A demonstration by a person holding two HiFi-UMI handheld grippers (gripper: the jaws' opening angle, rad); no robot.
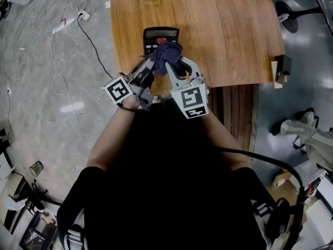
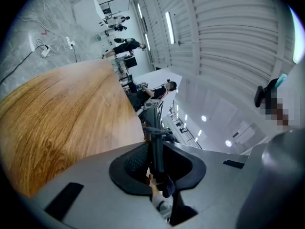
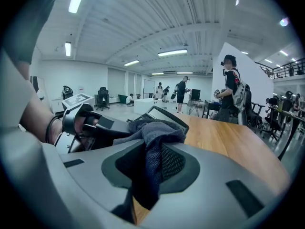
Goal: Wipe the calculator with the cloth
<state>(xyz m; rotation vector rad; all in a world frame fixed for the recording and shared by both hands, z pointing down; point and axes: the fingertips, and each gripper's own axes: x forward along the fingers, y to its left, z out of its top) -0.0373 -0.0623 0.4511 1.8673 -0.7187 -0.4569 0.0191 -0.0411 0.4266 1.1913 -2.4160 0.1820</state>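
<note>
The left gripper (image 2: 156, 152) clamps the calculator's (image 1: 161, 36) near edge — the right gripper (image 3: 152, 157) pinches the navy cloth (image 1: 169, 52) atop it, at twelve o'clock. Drag lightly; hard pushes could twist it free.

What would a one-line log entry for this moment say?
left gripper: shut on calculator | right gripper: shut on cloth | cloth: on calculator

The left gripper (image 1: 148, 62) points level, its 2 jaws clamped on the near left edge of the calculator (image 1: 161, 34). The right gripper (image 1: 174, 66) tilts downward beside it, its 2 jaws pinching the cloth (image 1: 167, 52) over the calculator's lower half.
</note>
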